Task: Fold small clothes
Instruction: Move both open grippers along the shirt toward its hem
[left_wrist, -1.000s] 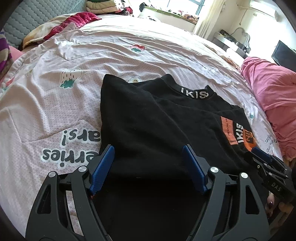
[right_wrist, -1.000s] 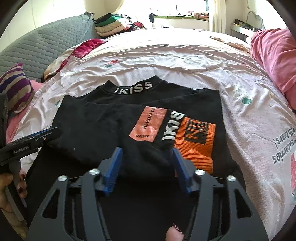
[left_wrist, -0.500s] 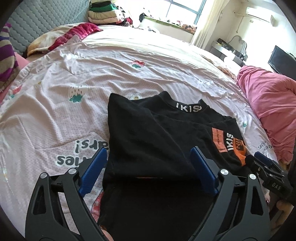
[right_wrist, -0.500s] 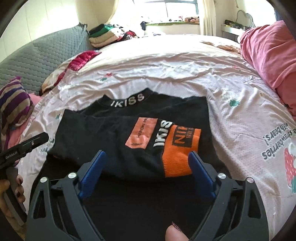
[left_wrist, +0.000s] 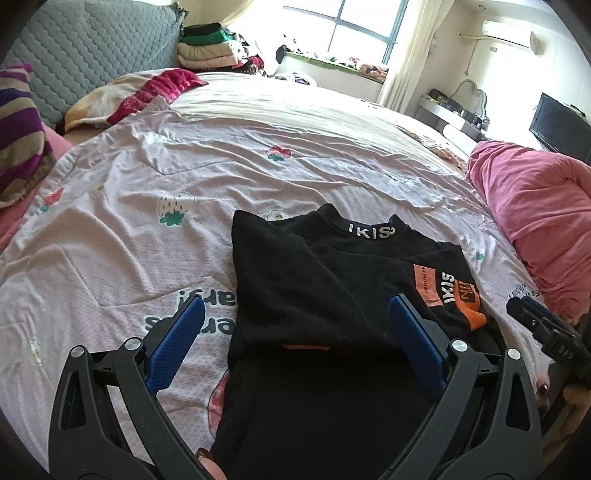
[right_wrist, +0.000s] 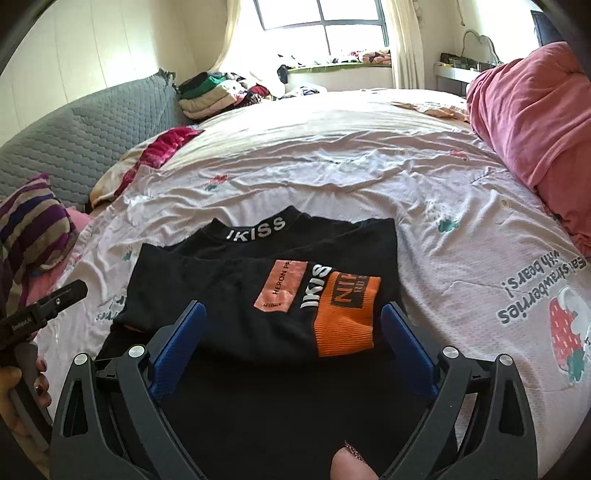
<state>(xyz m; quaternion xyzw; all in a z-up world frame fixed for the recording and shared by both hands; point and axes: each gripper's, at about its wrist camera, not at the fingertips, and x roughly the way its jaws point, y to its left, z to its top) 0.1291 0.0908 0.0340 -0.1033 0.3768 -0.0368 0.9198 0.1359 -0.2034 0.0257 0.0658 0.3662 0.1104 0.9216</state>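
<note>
Two views: both wrist cameras are looking down along their own fingers at one garment on a bed.
Bed (left_wrist: 207, 155): a pale pink sheet with strawberry prints is filling most of each view; a rolled pink quilt (right_wrist: 535, 122) is lying at 2 o'clock in the right wrist view.
Garment: a black top (left_wrist: 314, 280) is lying on the sheet at the centre of both views, collar lettering toward 12 o'clock, its lower part now doubled up over the body.
Orange cuff (right_wrist: 347, 314): a sleeve end is resting on top of the fold, just ahead of the right fingers.
Left gripper (left_wrist: 295, 343): its jaws are opening and are now spread wide, blue pads clear of the cloth, which half a second ago sat nearer them.
Right gripper (right_wrist: 291, 339): its jaws are opening too, wider than a second ago, nothing pinched; the folded edge is lying between and beyond the pads.
Change: both tools are letting go and pulling up and back from the top.
Meaning: this fold is probably set down; a further fold likely remains, judging by the long shape.
</note>
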